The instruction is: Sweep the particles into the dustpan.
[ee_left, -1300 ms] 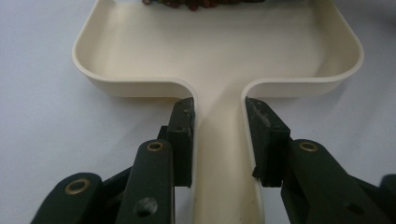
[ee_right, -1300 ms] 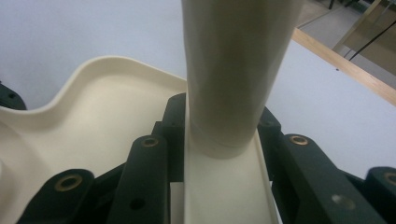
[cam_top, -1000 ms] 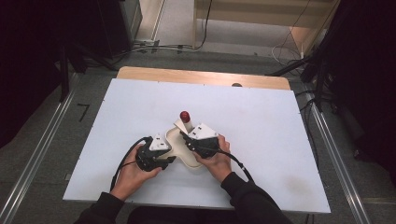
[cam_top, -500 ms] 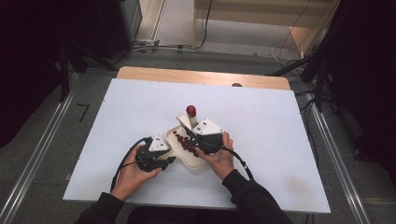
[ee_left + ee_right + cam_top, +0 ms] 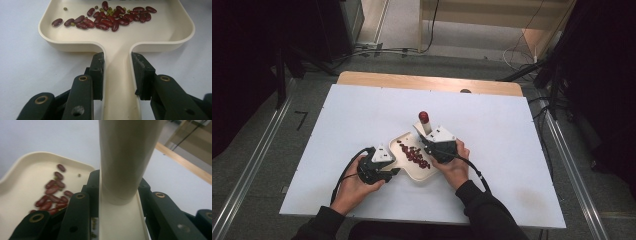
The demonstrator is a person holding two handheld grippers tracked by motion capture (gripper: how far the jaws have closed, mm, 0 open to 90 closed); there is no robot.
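Two black hand-held grippers work over one cream plastic tray. The left hand-held gripper [image 5: 117, 75], low and centre in its own view, is clenched on the tray's flat handle [image 5: 117, 82], its ribbed pads pressed against both edges. Beyond it the shallow cream plastic tray [image 5: 172, 37] with rounded corners and a raised rim fills the upper part of the frame, lying on the white matte bench [image 5: 25, 62]. A scatter of glossy dark red kidney beans [image 5: 112, 20] lies across its floor, with a few small green beans [image 5: 110, 11] among them.

The right hand-held gripper [image 5: 117, 202] is clamped on a smooth cream scoop [image 5: 125, 157] whose rounded body rises to the top of its view. In the high view that scoop [image 5: 427, 126] sits just above the frame's centre, tilted up, with red beans at its raised end.

A second ago the scoop lay lower and closer over the tray; now it stands farther up and right, and the beans in the tray [image 5: 414, 154] are uncovered.
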